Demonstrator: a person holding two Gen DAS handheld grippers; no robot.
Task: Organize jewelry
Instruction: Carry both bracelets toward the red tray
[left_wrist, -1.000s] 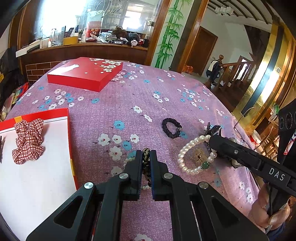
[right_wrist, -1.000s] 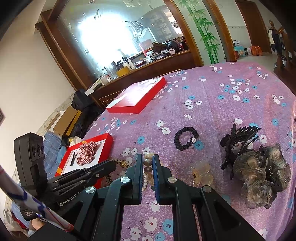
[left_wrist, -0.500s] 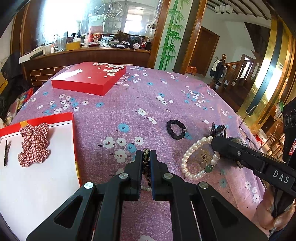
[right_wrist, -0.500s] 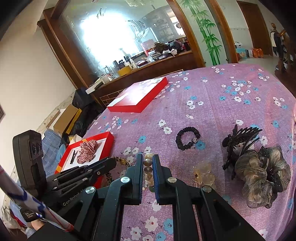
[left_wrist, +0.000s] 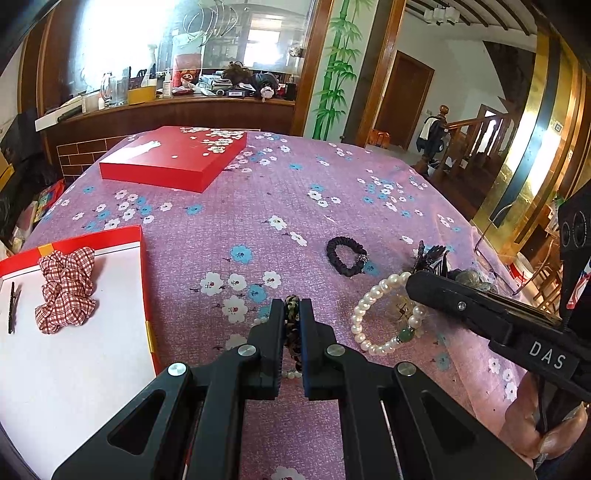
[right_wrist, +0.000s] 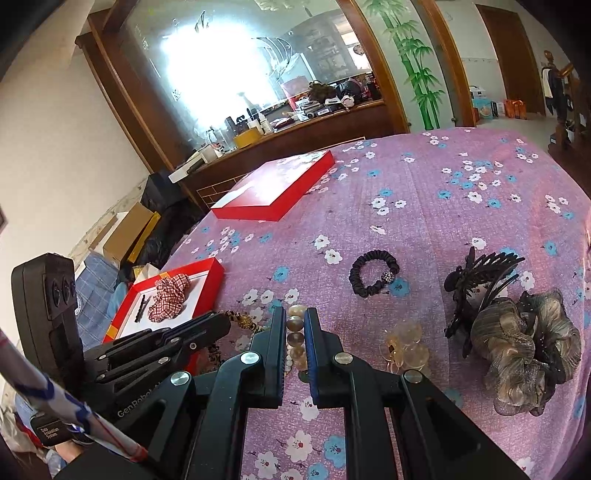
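Left wrist view, left tongs: pressed together on a dark braided bracelet with gold-brown flecks, pinched between the pads just above the cloth.
Left wrist view, right tongs: seen from the side, reaching in from the right; the tip meets a pearl bracelet that carries one green bead.
Left wrist view, desk: covered in a purple floral cloth. An open red tray with a white floor sits at the left and holds a checked scrunchie and a dark hair pin.
Left wrist view, loose items: a black hair tie lies well apart from the tray; a red box lid lies at the far side.

Right wrist view, right tongs: closed on a strand of rounded pale beads, which I judge to be the pearl bracelet.
Right wrist view, left tongs: just beside, between the right tongs and the red tray.
Right wrist view, waiting items: the black hair tie, a black claw clip, a grey-brown ruffled scrunchie and a clear amber clip.

Step in hand (judgement): both pieces are gripped; the bracelets lie close together and may be tangled.
Next move (judgement): lift and part them gently, then carry each leftward to the tray's bare white floor and release it there.
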